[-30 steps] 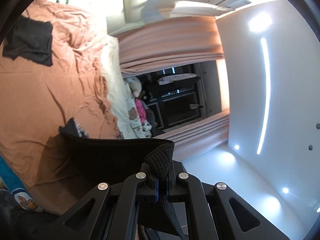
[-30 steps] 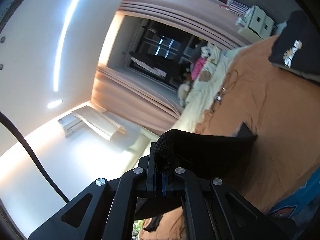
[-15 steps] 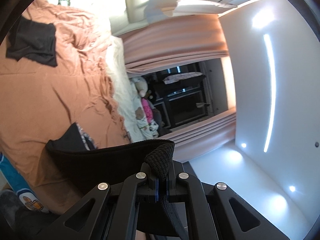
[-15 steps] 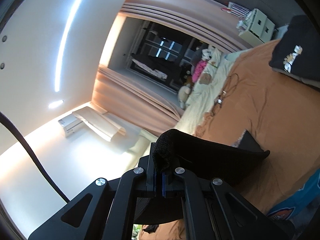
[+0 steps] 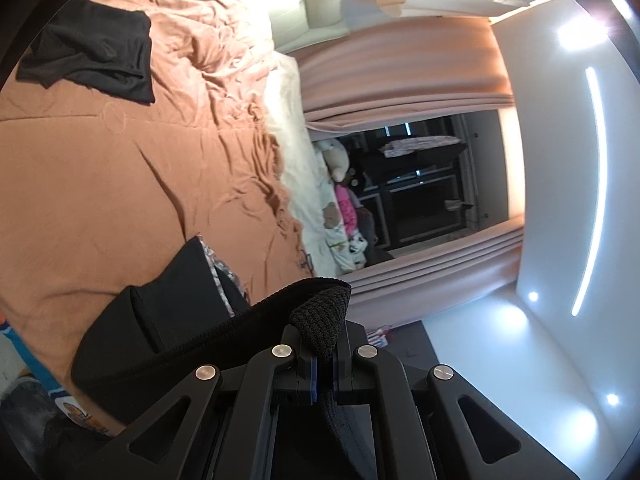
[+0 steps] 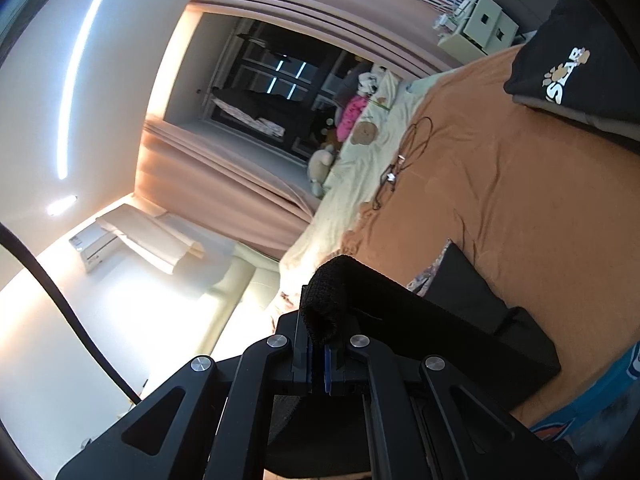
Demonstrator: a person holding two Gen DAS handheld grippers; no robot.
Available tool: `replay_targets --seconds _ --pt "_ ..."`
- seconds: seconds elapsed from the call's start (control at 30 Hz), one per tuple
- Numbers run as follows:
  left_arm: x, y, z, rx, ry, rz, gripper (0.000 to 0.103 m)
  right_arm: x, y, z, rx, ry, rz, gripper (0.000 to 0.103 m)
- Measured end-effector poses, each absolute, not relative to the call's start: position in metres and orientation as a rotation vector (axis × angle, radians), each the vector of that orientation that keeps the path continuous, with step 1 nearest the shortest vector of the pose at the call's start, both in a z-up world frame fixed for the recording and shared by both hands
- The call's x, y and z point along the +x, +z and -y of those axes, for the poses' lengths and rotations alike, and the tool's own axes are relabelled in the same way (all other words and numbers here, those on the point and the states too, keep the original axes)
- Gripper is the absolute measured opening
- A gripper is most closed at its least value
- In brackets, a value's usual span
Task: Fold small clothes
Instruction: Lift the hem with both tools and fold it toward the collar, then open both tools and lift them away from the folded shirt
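The black cloth (image 5: 168, 336) hung low in the frame over the orange bed (image 5: 100, 184), pinched tight by the left gripper (image 5: 325, 364) and right gripper (image 6: 318, 354).

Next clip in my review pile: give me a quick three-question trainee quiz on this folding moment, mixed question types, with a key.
1. True or false: the left gripper is shut on the black garment.
2. Multiple choice: what colour is the bedspread under the garment? A) white B) orange-brown C) grey
3. Short answer: how many grippers hold the black garment at this moment?

Key
1. True: a knit edge is pinched between its closed fingers.
2. B
3. Two: the right gripper is also shut on a knit edge of it, with the cloth spanning across towards the bedspread.
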State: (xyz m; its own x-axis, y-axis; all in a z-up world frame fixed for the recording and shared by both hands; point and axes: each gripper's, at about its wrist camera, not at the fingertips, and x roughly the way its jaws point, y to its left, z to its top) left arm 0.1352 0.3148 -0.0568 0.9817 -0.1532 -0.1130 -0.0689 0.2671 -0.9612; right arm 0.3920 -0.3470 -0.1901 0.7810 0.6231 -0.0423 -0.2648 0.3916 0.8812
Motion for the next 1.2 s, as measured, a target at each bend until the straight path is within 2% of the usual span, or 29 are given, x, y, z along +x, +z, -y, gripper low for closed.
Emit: replay_targets --seconds 0.33,1.2 --pt "0.210 -0.072 -0.338 -1.285 0.036 -0.283 0.004 0.441 -0.165 0.332 1.004 0.533 -0.486 0.000" --pt "0.369 -0.179 -0.371 -1.286 0.271 -0.579 0.004 0.561 -0.160 0.289 0.957 0.314 -0.753 0.000"
